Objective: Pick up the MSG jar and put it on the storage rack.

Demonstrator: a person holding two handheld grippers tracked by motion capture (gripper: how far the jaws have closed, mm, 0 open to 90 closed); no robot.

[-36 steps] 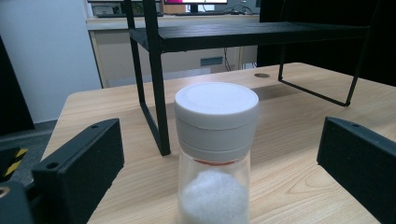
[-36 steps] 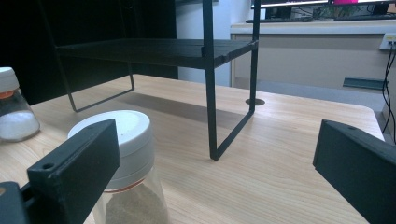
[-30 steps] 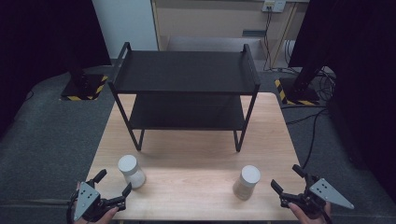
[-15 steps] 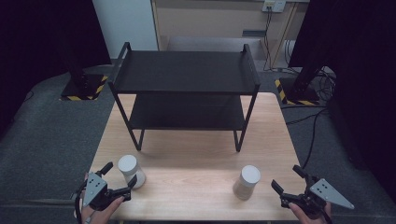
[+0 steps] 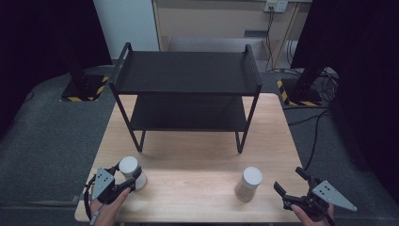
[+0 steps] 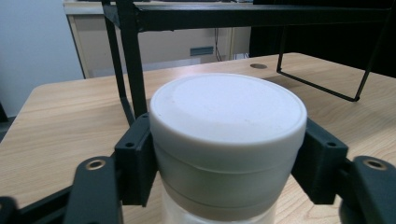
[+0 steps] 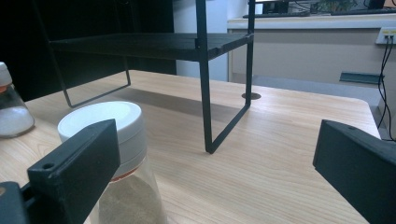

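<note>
The left hand-held gripper has just been closing, and now its two black jaws pinch the white-lidded jar from both sides, just under the lid. In the left gripper view the pads press against the jar's neck, jar upright on the tabletop. That jar stands near the front left leg of the black shelf rack, toward the person's side. Over on the other side, the right hand-held gripper sits with its jaws spread wide, nothing between them. The second jar, white cap, brownish fill, stands upright in front of the rack's front right leg, just beside that open gripper but apart from it.
</note>
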